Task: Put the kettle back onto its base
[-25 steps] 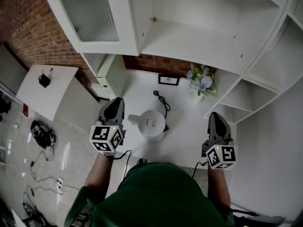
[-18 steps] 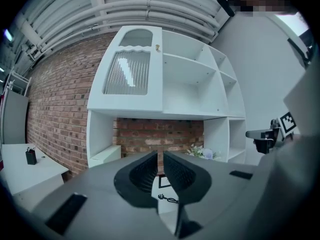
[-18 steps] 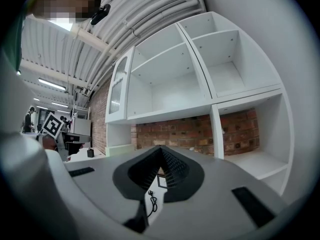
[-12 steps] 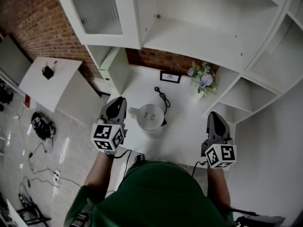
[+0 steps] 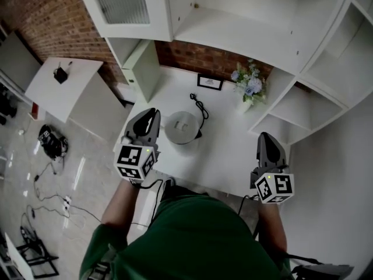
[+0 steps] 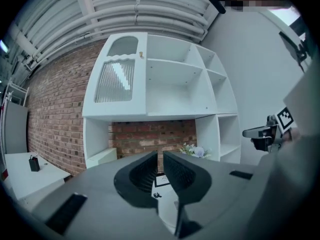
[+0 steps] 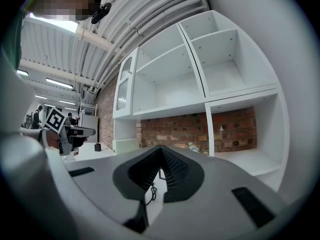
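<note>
White round electric kettle [image 5: 181, 127] is seen standing on white counter [image 5: 227, 156], with thin black cord [image 5: 199, 106] just behind it. Left gripper [image 5: 150, 116] is held just beside kettle's left side, fingers [image 6: 142, 171] closed on nothing. Right gripper [image 5: 266, 137] is kept well apart, fingers closed, empty.

**A mock home corner inside a lab hall**

White shelving [image 5: 233, 39], a flower vase [image 5: 247, 91] and a brick wall [image 5: 46, 16] look like a home. The exposed ceiling pipes [image 7: 145, 19] and the loose cables [image 5: 49, 150] on the tiled floor [image 5: 29, 226] mark a test lab.
</note>
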